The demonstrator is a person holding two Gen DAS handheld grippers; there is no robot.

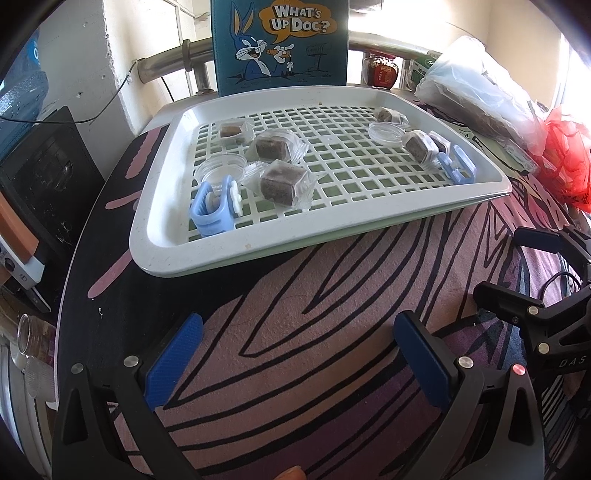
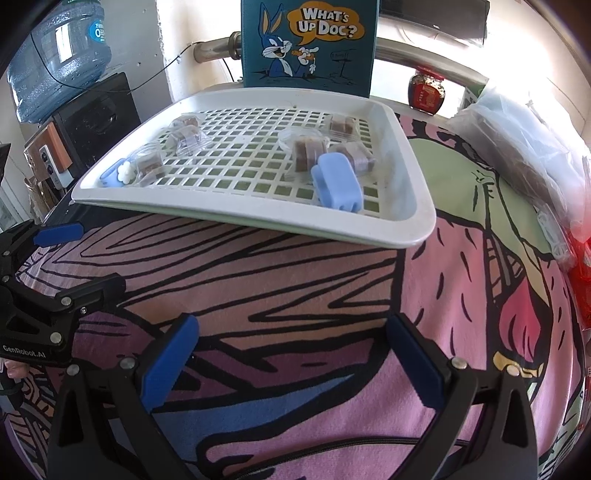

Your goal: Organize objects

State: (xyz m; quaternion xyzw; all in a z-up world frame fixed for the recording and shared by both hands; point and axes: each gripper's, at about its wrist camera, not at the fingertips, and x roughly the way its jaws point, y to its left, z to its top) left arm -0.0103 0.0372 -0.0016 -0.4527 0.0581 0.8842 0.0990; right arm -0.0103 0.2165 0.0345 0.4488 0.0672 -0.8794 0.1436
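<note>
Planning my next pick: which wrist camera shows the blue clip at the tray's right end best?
Right wrist view: the blue clip lies close, large and unobstructed. Left wrist view shows it smaller, far across the tray, beside wrapped brown blocks.

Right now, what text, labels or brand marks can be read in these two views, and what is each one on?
"WHAT'S UP DOC?": speech bubble on the blue cartoon rabbit board behind the white tray.
"GenRobot.AI": body of the left gripper, seen in the right wrist view.
"DAS": cut off, on the right gripper, seen in the left wrist view.
Red jar label: too blurred.
Water bottle label: unreadable.
</note>
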